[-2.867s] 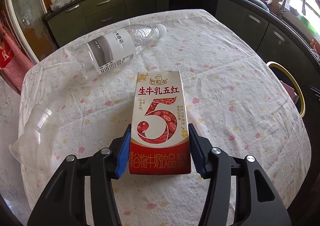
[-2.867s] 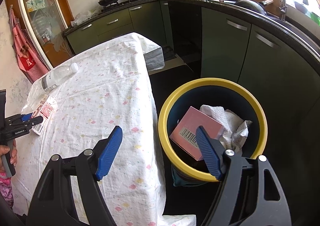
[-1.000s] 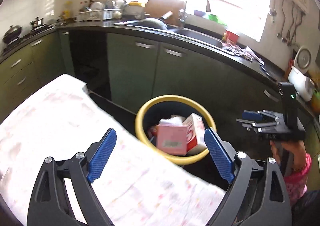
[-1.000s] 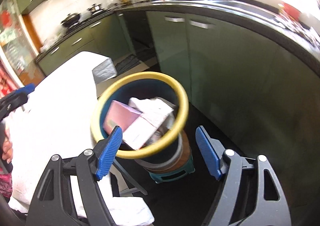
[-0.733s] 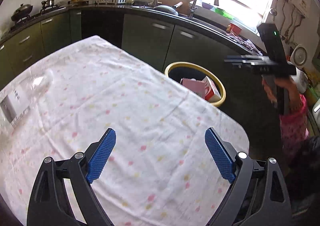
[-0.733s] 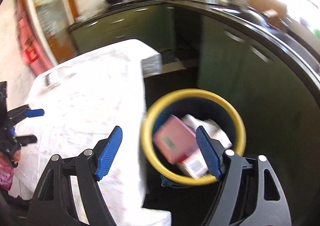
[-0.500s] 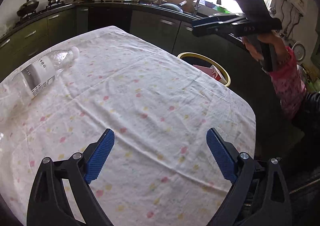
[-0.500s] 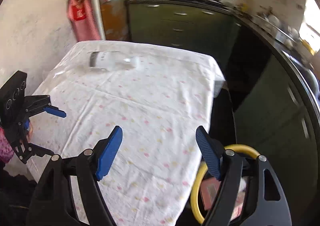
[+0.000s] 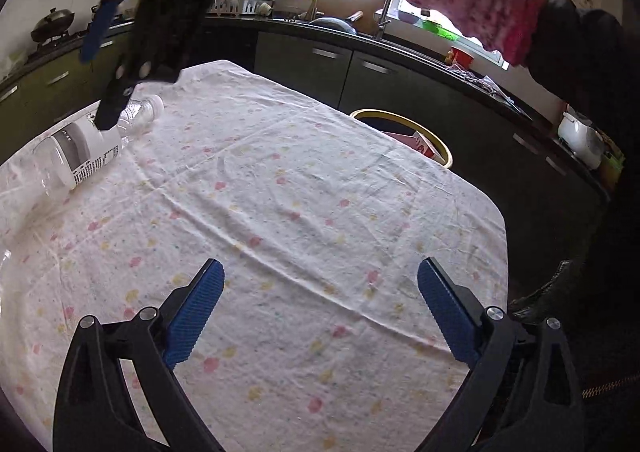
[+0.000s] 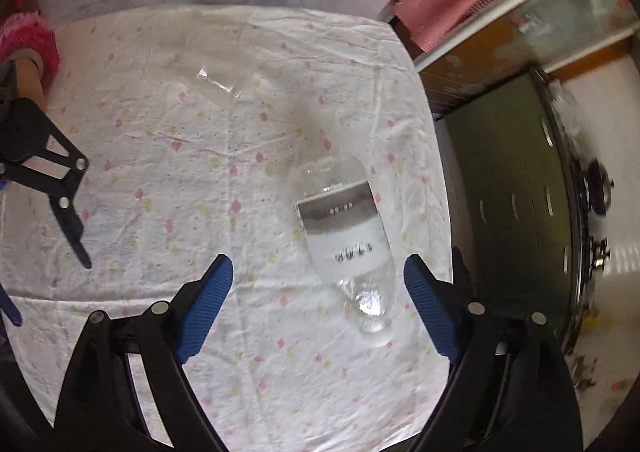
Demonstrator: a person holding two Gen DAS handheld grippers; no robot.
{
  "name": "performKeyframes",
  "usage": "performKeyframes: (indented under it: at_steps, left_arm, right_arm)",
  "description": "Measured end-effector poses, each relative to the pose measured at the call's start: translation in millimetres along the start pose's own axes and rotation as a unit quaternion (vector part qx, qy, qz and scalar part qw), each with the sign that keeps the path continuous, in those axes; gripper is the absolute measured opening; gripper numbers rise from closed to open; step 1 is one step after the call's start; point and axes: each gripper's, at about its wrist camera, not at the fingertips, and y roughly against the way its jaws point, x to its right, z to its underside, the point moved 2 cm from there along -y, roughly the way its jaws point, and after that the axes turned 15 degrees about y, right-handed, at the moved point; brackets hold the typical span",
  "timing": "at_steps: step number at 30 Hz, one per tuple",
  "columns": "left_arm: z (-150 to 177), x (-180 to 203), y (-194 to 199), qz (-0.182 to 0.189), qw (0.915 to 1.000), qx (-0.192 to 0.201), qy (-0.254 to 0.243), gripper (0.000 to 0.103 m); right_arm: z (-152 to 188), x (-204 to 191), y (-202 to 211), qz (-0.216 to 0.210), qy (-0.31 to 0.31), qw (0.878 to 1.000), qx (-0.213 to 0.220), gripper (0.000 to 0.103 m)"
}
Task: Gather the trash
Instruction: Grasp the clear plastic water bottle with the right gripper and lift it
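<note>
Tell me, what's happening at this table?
A person is clearing trash with a hand-held gripper in each hand. The right hand-held gripper hangs open over a plastic bottle lying on the tablecloth, its jaws just opening, not gripping yet. The left hand-held gripper is open and empty. The bin beside the table already holds cartons.

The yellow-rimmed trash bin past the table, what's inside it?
Inside the trash bin, a pink box and a red-and-white carton show. The tablecloth edge hides everything lower.
</note>
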Motion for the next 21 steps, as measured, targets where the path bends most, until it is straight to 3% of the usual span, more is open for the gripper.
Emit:
performKeyframes:
  at_steps: [6,17,21]
  left_arm:
    - [0,-2,1,0.009,0.9999,0.0,0.01,0.096]
    - [2,1,-1,0.009,0.9999,-0.005,0.004,0.096]
    - [1,0,-3,0.009,0.9999,-0.006,0.007,0.096]
  right_arm:
    - [-29,15,-50,-0.032,0.089,0.994,-0.059,0.082]
    - [-33,34,-93,-0.066,0.104,0.989,-0.086,0.081]
    - [-37,38,-105,-0.076,0.106,0.987,-0.09,0.074]
